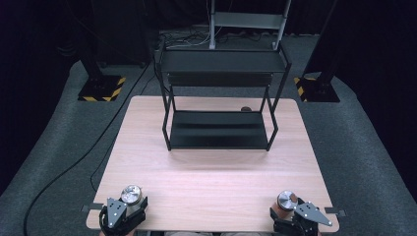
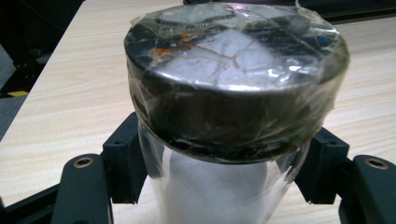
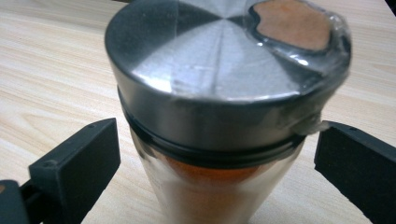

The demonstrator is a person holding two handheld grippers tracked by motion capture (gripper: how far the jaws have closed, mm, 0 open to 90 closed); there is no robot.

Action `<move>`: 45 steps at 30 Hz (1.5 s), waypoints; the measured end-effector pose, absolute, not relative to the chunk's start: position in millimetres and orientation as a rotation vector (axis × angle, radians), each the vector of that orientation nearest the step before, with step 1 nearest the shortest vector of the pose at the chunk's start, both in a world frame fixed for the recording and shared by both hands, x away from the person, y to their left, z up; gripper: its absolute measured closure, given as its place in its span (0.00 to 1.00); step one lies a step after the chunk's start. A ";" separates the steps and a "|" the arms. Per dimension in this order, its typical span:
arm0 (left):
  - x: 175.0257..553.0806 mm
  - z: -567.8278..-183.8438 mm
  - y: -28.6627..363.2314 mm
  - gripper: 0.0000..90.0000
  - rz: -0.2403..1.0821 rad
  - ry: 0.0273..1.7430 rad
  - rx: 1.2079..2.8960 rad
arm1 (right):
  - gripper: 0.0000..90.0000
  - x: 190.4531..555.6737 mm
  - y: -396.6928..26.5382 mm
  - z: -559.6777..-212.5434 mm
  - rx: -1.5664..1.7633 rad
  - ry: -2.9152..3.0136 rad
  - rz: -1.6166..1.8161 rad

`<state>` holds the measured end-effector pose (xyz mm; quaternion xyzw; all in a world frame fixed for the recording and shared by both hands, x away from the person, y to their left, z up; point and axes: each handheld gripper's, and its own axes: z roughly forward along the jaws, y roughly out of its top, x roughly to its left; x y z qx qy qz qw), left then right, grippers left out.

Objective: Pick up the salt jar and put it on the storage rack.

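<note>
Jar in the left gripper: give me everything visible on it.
The white-powder jar is a clear-walled cylinder filled with white powder, topped by a round metal lid with a brushed face and dark rim. Crinkled clear film or tape wraps the lid and upper wall, with an orange smear on top. It stands upright at the near left corner of the wooden table. The left gripper is shut on its body just below the lid, pads on both sides.

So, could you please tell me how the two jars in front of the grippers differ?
The left jar holds white powder; the right jar holds orange powder. The left gripper is shut on the left jar, while the right gripper stands open around the right jar. Both are clear, upright, with metal lids.
</note>
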<state>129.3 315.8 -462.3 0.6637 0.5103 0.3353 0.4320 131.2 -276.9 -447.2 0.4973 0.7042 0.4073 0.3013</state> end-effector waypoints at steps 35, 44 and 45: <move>179.1 -409.4 302.9 0.34 0.746 1.112 1.840 | 0.00 131.7 -277.0 -444.3 1.317 1.879 1.067; 194.7 -400.4 300.5 0.34 0.695 1.080 1.855 | 0.00 131.8 -276.8 -443.8 1.315 1.883 1.060; 196.1 -399.2 299.4 0.34 0.695 1.076 1.858 | 0.00 131.7 -276.9 -443.7 1.315 1.881 1.060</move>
